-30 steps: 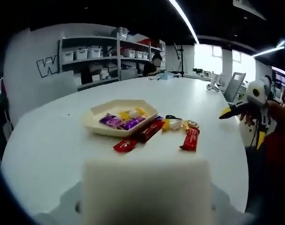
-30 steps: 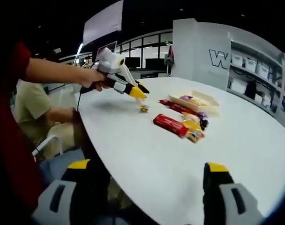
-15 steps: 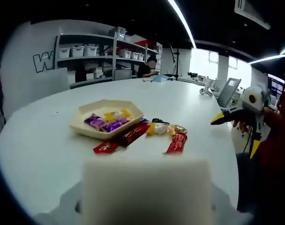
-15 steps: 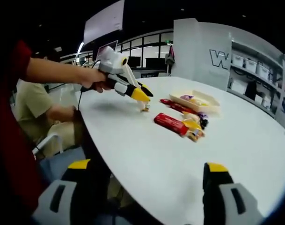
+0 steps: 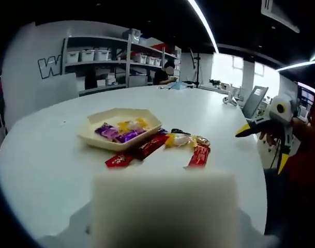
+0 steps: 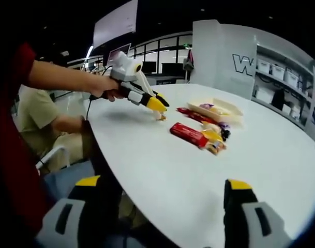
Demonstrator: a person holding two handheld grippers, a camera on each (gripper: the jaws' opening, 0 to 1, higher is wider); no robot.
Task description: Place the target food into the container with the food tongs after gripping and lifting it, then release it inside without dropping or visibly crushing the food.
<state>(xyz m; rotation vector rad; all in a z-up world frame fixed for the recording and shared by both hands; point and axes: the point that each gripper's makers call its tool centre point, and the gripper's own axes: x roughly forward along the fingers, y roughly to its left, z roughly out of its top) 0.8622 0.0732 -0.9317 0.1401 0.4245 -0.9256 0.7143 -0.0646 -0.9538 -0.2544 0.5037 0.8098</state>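
Observation:
A cream hexagonal tray on the round white table holds purple and yellow wrapped candies. Beside it lie a long red bar, a dark red bar, a small red packet and yellow candies. A small gold candy sits apart, right under the tip of my left gripper, whose jaws look closed together. A white block hides the left jaws in the left gripper view. My right gripper is held wide open off the table edge.
Shelves with white bins line the back wall. A seated person is at the table's near edge, left of my grippers. Bare table top stretches in front of the right gripper.
In the right gripper view the left gripper has moved down and slightly right until its tip covers the small gold candy. The right gripper stays open and still.

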